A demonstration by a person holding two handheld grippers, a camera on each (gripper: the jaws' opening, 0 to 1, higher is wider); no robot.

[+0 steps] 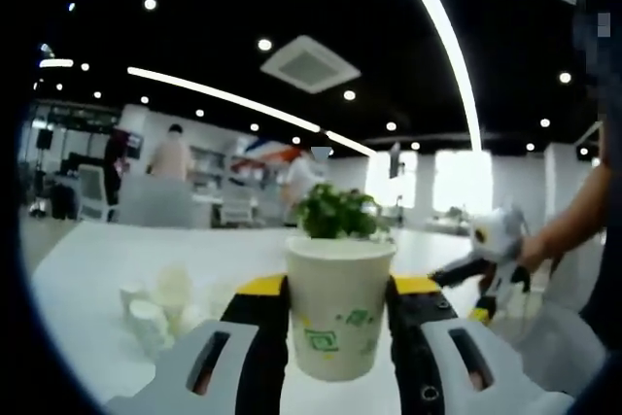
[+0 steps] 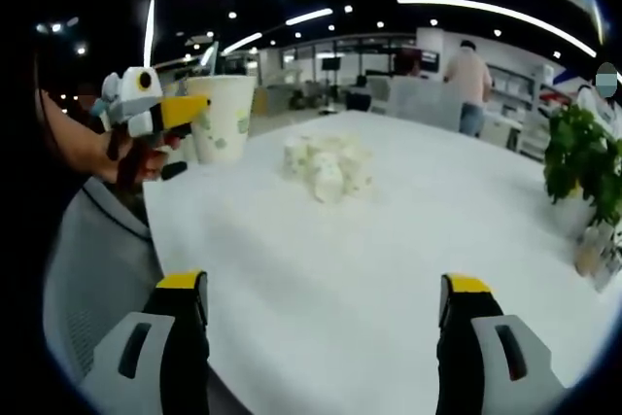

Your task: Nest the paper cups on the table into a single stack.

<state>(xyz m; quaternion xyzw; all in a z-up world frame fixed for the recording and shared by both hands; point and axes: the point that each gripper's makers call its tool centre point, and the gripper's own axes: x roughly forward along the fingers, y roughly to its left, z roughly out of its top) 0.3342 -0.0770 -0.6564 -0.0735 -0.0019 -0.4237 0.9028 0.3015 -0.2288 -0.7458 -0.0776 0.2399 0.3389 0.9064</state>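
An upright white paper cup (image 1: 338, 313) with green print sits between my left gripper's (image 1: 338, 287) yellow-tipped jaws, which are shut on its sides. The right gripper view has that same cup (image 2: 222, 116) held above the table's far left edge by the left gripper (image 2: 185, 112). Several more white paper cups (image 2: 326, 167) lie in a loose pile mid-table, and the left gripper view places that pile (image 1: 155, 310) at lower left. My right gripper (image 2: 324, 298) hovers open over bare tabletop, well short of the pile. It also appears in the left gripper view (image 1: 491, 258), held by a hand.
The white table (image 2: 321, 269) is wide and round-edged. A green potted plant (image 2: 581, 157) stands at its right side, seen behind the held cup (image 1: 338, 211) in the left gripper view. A grey chair (image 2: 97, 259) sits at the left edge. People stand far behind.
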